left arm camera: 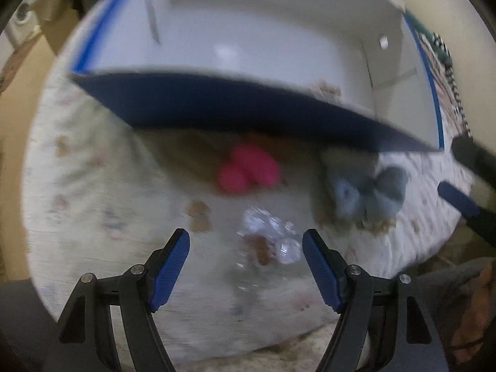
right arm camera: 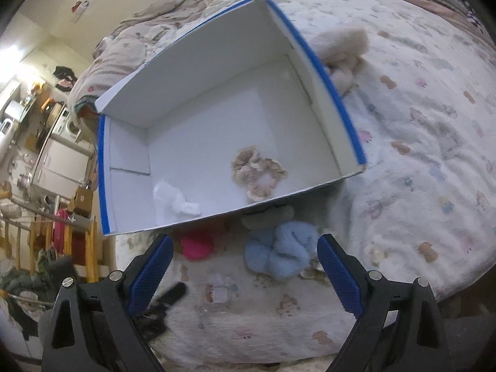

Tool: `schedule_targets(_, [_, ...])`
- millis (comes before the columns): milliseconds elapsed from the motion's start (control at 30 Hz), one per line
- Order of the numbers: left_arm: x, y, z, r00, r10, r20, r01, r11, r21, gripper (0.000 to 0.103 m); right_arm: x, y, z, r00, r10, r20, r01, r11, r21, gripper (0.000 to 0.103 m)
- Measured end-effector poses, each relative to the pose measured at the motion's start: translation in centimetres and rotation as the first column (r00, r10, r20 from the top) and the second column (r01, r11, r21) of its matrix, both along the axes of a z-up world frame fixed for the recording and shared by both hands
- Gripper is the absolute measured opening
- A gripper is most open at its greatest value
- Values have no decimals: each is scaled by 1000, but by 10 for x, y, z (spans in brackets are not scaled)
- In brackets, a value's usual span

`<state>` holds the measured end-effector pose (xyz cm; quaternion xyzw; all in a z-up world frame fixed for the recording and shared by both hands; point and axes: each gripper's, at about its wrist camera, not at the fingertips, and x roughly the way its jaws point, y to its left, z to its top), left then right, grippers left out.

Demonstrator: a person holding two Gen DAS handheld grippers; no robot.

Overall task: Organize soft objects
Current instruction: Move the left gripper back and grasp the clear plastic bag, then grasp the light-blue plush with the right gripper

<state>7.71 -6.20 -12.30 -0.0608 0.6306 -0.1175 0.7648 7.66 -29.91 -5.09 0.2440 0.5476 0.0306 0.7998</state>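
A blue-edged white box (right arm camera: 325,74) lies open on the bed. Inside it are a beige scrunchie (right arm camera: 257,173) and a white cloth (right arm camera: 173,201). In front of the box lie a pink soft thing (right arm camera: 197,246), a light blue scrunchie (right arm camera: 279,251) and a grey piece (right arm camera: 268,217). My right gripper (right arm camera: 245,245) hangs open above the blue scrunchie. The left wrist view is blurred. There my left gripper (left arm camera: 246,241) stands open over a clear crinkled wrapper (left arm camera: 269,238), with the pink thing (left arm camera: 248,170) and blue scrunchie (left arm camera: 365,189) beyond, under the box's dark blue wall (left arm camera: 217,102).
A white bedspread (right arm camera: 418,155) with small printed animals covers the bed. A cream plush toy (right arm camera: 344,59) lies against the box's right side. Left of the bed are a drying rack and cluttered furniture (right arm camera: 46,155). The right gripper's blue pad (left arm camera: 458,198) shows at the left view's right edge.
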Motion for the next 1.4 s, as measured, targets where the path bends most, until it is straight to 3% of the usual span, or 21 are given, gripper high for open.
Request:
schedule_targets(167, [-2,-31,-26,993,-73,-88,75,997,14,73,-5,-17,-8,999,-31,-24,31,999,12,100])
schedule_targets(200, [-2,-36,-28,992,-88,-95,91,995,30,70,-5,-20,-10,999,-37,-29,38,999,15,100])
schedule_targets(233, [-3,-40,-30,991,-97,-92,102,993,52,57,-5,-24,-12,998,-45,-38,46,999,20,100])
schedule_targets(300, [-3,-44,-34,990,-99,-99,105,993,62,43,-6,-29,-17,997,-59,-58,61,997,39,100])
schedule_targets(400, [-2,-46,-34,989,-108,-102,114,992,58,35,-5,-32,-25,994,-62,-87,69,994,88,100])
schedule_targets(533, [-3,-44,-26,990,-118,-74,123,990,66,33,-1,-27,-37,992,-44,-121,60,990,127,99])
schedule_targets(667, [-3,-35,-17,994,-100,-50,103,992,67,32,5,-11,-45,991,15,-133,-6,998,66,77])
schedule_targets(767, [-4,-22,-9,997,-74,-23,76,994,75,32,9,-2,-52,986,36,-161,-29,999,43,67])
schedule_targets(833, [-6,-14,-5,998,-61,-10,62,995,73,32,13,4,-55,985,55,-162,-56,998,-3,66])
schedule_targets(900, [-8,-5,0,999,-51,8,50,995,85,32,17,5,-63,982,44,-186,-53,998,-46,55])
schedule_targets(967, [-10,5,4,999,-36,20,34,995,92,32,20,8,-71,975,52,-216,-65,997,-51,29])
schedule_targets(1133, [-11,37,11,999,16,36,-19,996,92,32,18,23,-64,977,108,-184,-128,987,-101,19])
schedule_targets(1400, [-14,71,18,995,78,62,-85,990,109,32,-2,36,-39,978,193,-81,-194,981,5,18])
